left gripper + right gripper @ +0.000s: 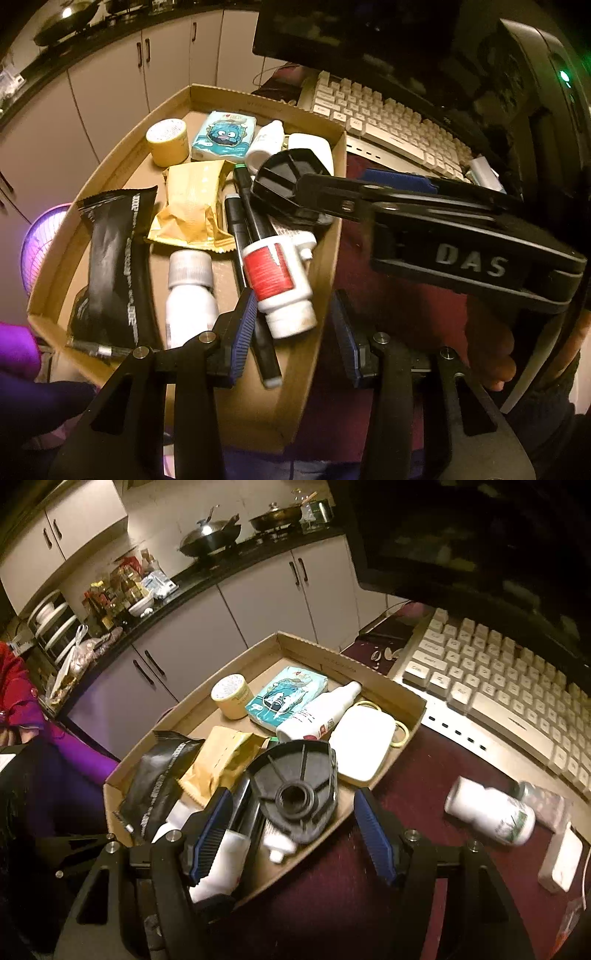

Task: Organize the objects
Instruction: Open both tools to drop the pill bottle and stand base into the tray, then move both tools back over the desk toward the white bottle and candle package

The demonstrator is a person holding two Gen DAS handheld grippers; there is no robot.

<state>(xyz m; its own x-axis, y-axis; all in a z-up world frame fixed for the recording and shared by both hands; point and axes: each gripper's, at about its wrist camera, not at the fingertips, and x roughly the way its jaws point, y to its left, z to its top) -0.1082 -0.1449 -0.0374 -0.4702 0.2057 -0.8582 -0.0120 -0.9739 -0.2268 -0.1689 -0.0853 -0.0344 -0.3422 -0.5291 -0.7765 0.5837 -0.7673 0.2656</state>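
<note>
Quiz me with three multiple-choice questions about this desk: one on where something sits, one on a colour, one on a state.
1. Where does the green-labelled white bottle lie?
A. in the cardboard tray
B. on the dark red desk mat beside the keyboard
C. on the kitchen counter

2. What colour is the tape roll?
A. yellow
B. blue
C. red

3. How is the right tool?
A. shut on a marker
B. gripping the tray wall
C. open, empty

Answers: 1 B, it lies outside the tray; 2 A, pale yellow sides; 3 C, pads apart, nothing pressed.

Beige keyboard [506,686] on dark red table cover [332,904], under black monitor [461,535]; behind, pale cabinets [266,602]; wok [208,535] and lidded pan [275,517] on black counter [177,587].
</note>
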